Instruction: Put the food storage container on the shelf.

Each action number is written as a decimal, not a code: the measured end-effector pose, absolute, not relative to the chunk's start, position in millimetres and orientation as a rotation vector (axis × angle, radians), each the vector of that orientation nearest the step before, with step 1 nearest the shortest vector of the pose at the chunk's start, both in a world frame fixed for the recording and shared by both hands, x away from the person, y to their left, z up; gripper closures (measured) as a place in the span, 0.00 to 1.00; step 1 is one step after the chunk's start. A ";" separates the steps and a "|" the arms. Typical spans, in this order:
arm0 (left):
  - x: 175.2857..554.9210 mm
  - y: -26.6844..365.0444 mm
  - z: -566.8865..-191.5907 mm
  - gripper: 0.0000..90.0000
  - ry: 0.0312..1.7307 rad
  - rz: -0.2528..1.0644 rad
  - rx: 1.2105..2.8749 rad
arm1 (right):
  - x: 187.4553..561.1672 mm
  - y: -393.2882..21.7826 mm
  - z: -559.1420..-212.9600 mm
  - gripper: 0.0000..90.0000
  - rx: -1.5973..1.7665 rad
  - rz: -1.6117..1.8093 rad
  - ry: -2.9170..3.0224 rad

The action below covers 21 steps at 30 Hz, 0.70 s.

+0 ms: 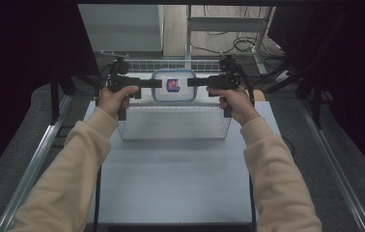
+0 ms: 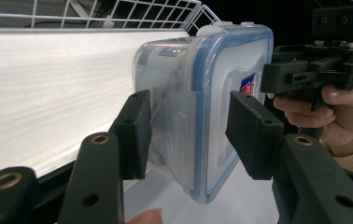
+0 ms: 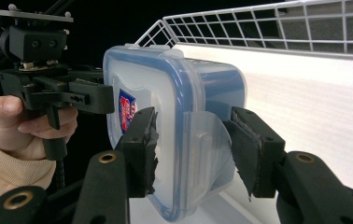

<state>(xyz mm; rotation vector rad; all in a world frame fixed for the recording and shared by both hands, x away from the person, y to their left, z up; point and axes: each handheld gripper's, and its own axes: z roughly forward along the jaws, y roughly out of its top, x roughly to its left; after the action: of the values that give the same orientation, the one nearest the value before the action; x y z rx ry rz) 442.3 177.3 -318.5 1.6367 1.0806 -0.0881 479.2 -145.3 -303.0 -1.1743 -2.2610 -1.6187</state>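
Hanging above a white wire basket on the white table, a clear plastic food container with a blue-sealed clip-on lid is held between the two grippers. The basket is seen with a bare white floor, and nothing is visible lying in it. What the container holds cannot be made out with certainty; through its clear wall, in the left gripper view, only vague pale and brownish shapes are seen. A red and blue label is carried on the lid, which faces upward in the high view. On the left, the left gripper is gripped by the person's left hand, and its jaws are set around the left end of the container, one pad against the body and one against the lid side, the side clip flap lying between them. On the right, the right gripper is gripped by the right hand, and its jaws are likewise closed on the opposite end of the container, with the worn pads pressed to either side of its clip flap. The container is thus held clear of the basket floor, near the basket's far wall.
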 end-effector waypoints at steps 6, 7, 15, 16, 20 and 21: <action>457.6 177.1 -324.5 0.57 1.106 -0.105 1.643 | 497.0 -144.6 -307.7 0.58 -1.196 -1.583 -2.252; 457.6 177.1 -324.5 0.57 1.106 -0.105 1.643 | 497.0 -144.6 -307.7 0.58 -1.196 -1.583 -2.252; 468.4 176.9 -331.5 0.57 1.133 -0.128 1.622 | 508.7 -143.5 -315.8 0.58 -1.235 -1.550 -2.226; 468.4 176.9 -331.5 0.57 1.133 -0.128 1.622 | 508.7 -143.5 -315.8 0.58 -1.235 -1.550 -2.226; 473.5 177.5 -333.1 0.57 1.157 -0.147 1.604 | 516.8 -141.4 -315.2 0.56 -1.272 -1.497 -2.211; 475.2 177.9 -333.9 0.57 1.165 -0.155 1.595 | 516.8 -141.4 -315.2 0.56 -1.272 -1.497 -2.211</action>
<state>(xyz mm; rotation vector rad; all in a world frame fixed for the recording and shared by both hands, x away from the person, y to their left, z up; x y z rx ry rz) 475.2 177.9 -333.9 1.5951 1.1647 -0.1551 516.8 -141.4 -315.2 -1.2716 -2.2107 -1.4970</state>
